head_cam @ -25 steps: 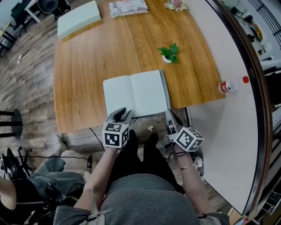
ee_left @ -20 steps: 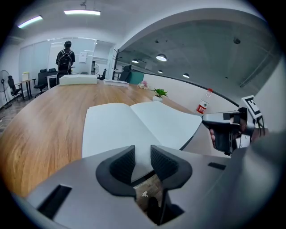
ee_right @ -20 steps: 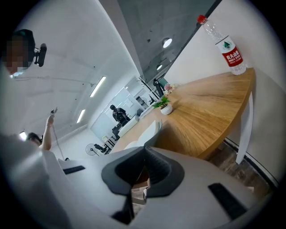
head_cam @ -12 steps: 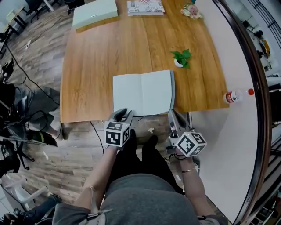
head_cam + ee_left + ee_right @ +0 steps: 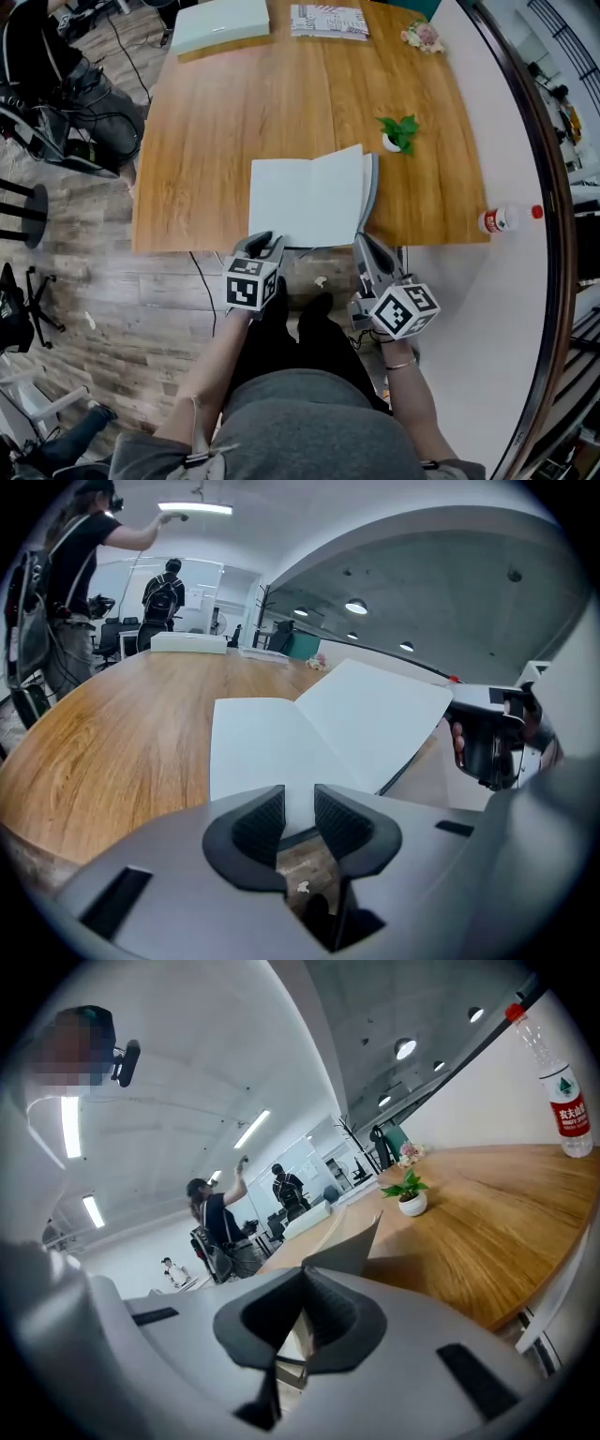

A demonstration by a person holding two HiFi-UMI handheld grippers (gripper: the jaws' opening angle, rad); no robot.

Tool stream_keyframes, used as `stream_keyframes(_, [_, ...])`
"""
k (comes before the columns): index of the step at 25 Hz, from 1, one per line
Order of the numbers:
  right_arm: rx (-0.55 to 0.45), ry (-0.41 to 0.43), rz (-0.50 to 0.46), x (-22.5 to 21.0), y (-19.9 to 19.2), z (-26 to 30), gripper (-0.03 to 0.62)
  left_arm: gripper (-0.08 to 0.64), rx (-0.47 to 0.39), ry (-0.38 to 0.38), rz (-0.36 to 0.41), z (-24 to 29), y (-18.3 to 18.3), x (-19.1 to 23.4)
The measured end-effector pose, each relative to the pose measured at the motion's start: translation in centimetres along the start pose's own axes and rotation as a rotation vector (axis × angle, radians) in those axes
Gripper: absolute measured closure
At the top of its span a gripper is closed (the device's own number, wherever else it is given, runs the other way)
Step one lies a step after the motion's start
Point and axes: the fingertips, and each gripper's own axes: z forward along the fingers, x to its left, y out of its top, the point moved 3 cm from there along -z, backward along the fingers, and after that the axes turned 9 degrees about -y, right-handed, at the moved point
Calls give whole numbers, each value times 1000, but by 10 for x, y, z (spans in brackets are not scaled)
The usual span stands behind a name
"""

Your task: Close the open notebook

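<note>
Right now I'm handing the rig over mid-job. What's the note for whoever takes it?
Left gripper: open and empty, by the notebook, at the near edge of its left page.
Right gripper: shut on the notebook's right half at its near corner.
Notebook: at the near edge of the table. The left half lies flat and the right half is tilted up off the wood.
Done: right half gripped and partly raised.
Left to do: fold it over onto the left half, then let go. The open gripper probably needs to back away first.
</note>
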Motion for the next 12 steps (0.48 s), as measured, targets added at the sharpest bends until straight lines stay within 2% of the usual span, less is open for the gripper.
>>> stream_keyframes(7, [14, 68, -46, 17, 1, 7, 584, 453, -20, 19, -22, -4, 0, 6])
stream_keyframes(12, [36, 123, -121, 35, 1, 15, 584, 453, -47, 26, -64, -8, -2, 12])
